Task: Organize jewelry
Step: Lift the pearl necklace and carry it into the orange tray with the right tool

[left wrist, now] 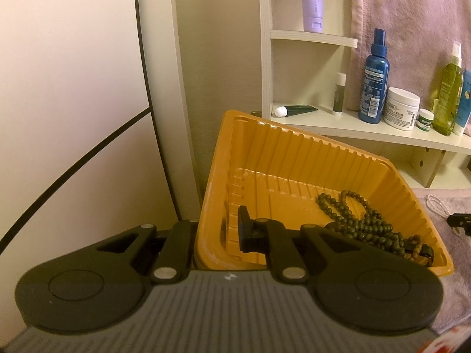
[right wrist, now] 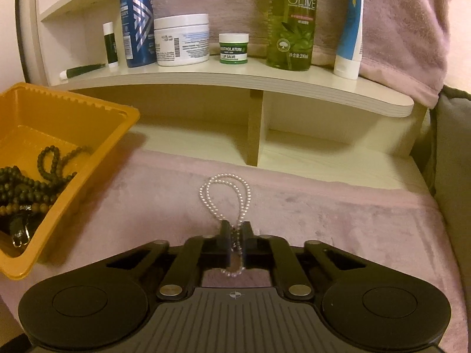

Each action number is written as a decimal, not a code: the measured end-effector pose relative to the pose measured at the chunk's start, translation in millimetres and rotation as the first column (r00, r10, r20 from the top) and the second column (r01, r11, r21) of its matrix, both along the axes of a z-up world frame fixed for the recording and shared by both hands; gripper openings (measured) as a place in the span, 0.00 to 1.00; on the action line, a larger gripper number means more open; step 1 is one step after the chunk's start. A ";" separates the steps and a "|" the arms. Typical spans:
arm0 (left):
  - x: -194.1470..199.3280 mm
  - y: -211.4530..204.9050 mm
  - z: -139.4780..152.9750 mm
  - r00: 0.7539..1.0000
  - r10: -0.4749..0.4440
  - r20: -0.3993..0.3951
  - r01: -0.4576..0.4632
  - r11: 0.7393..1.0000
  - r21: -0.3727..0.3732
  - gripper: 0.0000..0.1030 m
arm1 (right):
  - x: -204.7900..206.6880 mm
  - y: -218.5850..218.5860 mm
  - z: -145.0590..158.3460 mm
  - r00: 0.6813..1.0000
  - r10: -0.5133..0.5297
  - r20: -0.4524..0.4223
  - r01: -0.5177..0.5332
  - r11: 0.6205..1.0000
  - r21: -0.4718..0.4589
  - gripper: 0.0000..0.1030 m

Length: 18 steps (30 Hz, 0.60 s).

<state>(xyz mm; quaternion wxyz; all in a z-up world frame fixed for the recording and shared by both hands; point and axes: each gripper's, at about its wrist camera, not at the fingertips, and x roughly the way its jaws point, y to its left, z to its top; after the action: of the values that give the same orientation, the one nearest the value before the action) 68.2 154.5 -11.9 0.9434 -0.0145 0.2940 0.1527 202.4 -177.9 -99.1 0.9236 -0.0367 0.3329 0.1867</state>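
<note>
An orange plastic tray [left wrist: 294, 153] holds a dark green bead necklace [left wrist: 362, 223]. My left gripper [left wrist: 219, 229] is shut on the tray's left wall and holds the tray tilted; one finger [left wrist: 243, 229] is inside the tray, the other is hidden behind the wall. In the right wrist view the tray [right wrist: 97, 147] sits at the left with the beads [right wrist: 32, 182] inside. My right gripper [right wrist: 235, 235] is shut on a white pearl necklace [right wrist: 226, 191], whose loops lie ahead on the pink cloth [right wrist: 338, 220].
A white shelf unit [right wrist: 235, 79] stands behind with a blue spray bottle [right wrist: 137, 20], a white cream jar [right wrist: 182, 39], a small green jar [right wrist: 234, 48], an olive bottle [right wrist: 294, 20] and tubes. A pink towel [right wrist: 397, 29] hangs at the back. A wall lies to the left [left wrist: 73, 88].
</note>
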 end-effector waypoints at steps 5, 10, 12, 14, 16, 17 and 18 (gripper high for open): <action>-0.2 -0.1 0.0 1.000 0.000 0.000 0.000 1.000 0.001 0.11 | -8.7 -6.3 4.0 1.000 0.010 -0.005 -0.010 1.000 0.019 0.05; -0.5 -0.4 0.1 1.000 0.000 0.000 0.000 1.000 0.001 0.11 | -16.8 -20.7 21.1 1.000 -0.005 0.009 0.005 0.996 0.085 0.03; -0.6 -0.4 0.1 1.000 0.001 0.001 -0.001 1.000 0.001 0.11 | -20.2 -26.6 31.9 1.000 -0.007 0.026 0.005 0.994 0.106 0.03; -1.1 -0.5 0.4 1.000 0.000 0.002 0.000 1.000 0.000 0.11 | -23.3 -31.7 44.4 0.999 -0.011 0.048 0.005 0.992 0.127 0.03; -1.0 -0.8 0.9 1.000 0.001 0.003 -0.001 1.000 0.000 0.11 | -26.7 -35.3 57.5 0.997 -0.014 0.074 0.003 0.989 0.146 0.03; -1.0 -0.8 0.9 1.000 0.000 0.002 0.000 1.000 0.000 0.11 | -29.4 -36.6 64.7 0.996 -0.016 0.088 0.002 0.988 0.156 0.03; -1.0 -0.9 0.9 1.000 0.000 0.002 0.000 1.000 0.000 0.11 | -31.4 -38.0 71.0 0.995 -0.016 0.101 -0.001 0.987 0.164 0.03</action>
<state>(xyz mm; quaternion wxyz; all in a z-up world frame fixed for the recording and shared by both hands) 67.2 153.6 -11.1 0.9436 -0.0145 0.2931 0.1530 171.0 -215.9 -28.0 0.9400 0.0309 0.2690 0.2077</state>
